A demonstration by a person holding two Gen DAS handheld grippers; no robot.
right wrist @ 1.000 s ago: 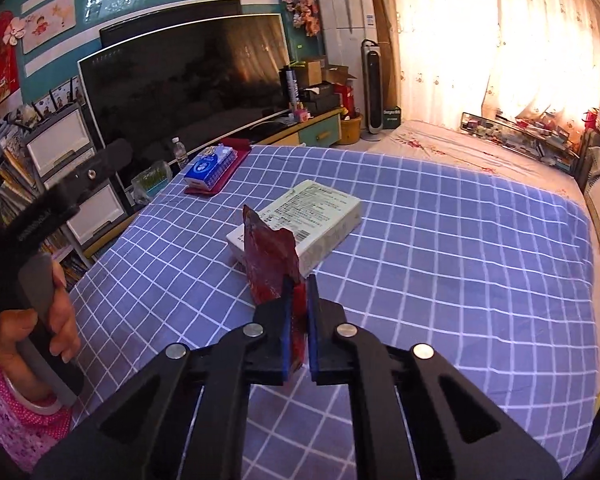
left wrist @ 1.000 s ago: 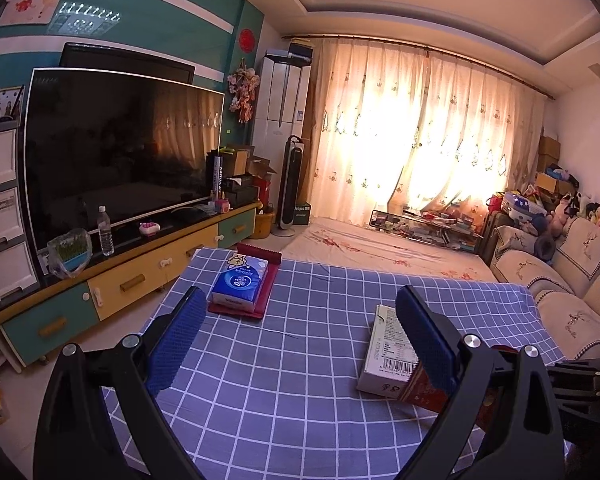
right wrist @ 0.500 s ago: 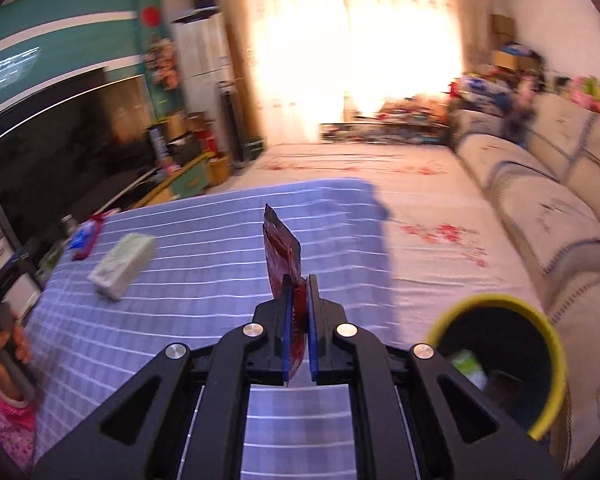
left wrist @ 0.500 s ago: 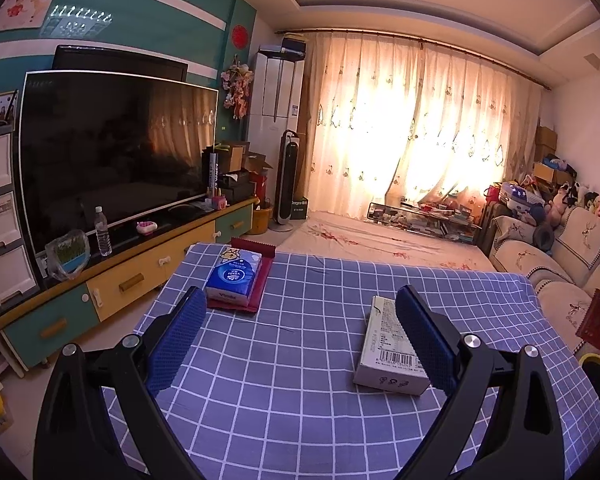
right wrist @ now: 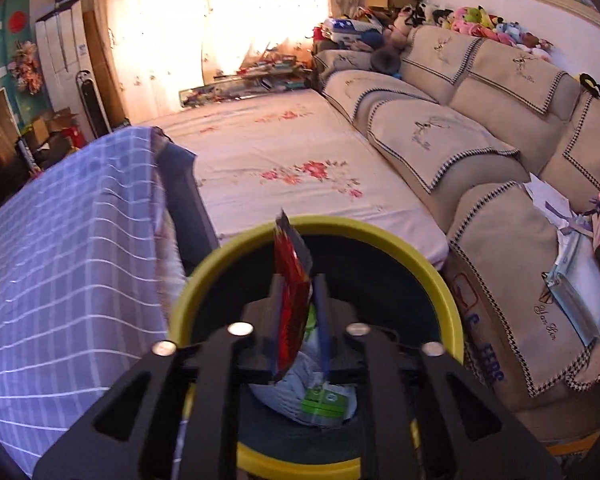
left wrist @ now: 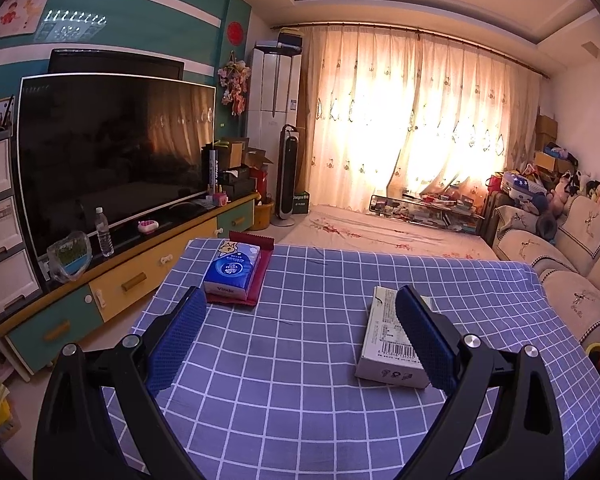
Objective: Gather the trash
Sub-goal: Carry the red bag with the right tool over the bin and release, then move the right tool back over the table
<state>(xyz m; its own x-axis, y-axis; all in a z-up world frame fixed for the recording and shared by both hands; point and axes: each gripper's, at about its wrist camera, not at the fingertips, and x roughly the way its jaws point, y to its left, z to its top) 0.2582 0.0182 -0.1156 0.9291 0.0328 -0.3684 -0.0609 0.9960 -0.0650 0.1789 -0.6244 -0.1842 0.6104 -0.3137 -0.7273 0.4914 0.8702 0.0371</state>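
The right gripper [right wrist: 300, 320] is opening around a light, crinkly red wrapper [right wrist: 292, 280], probably slipping free into the bin [right wrist: 440, 280] below.

Your left gripper [left wrist: 300, 336] has two black plastic arms that spread in a wide V shape. Each arm has a long cut-out slot and two round silver screws. The fingers [left wrist: 178, 336] carry dark blue pads with a fine dotted texture, like rubber mesh. Your right gripper [right wrist: 300, 320] is of the same build: a black frame with triangular openings and four silver screw heads in a row. Its blue pads look thin, because they show from the edge.
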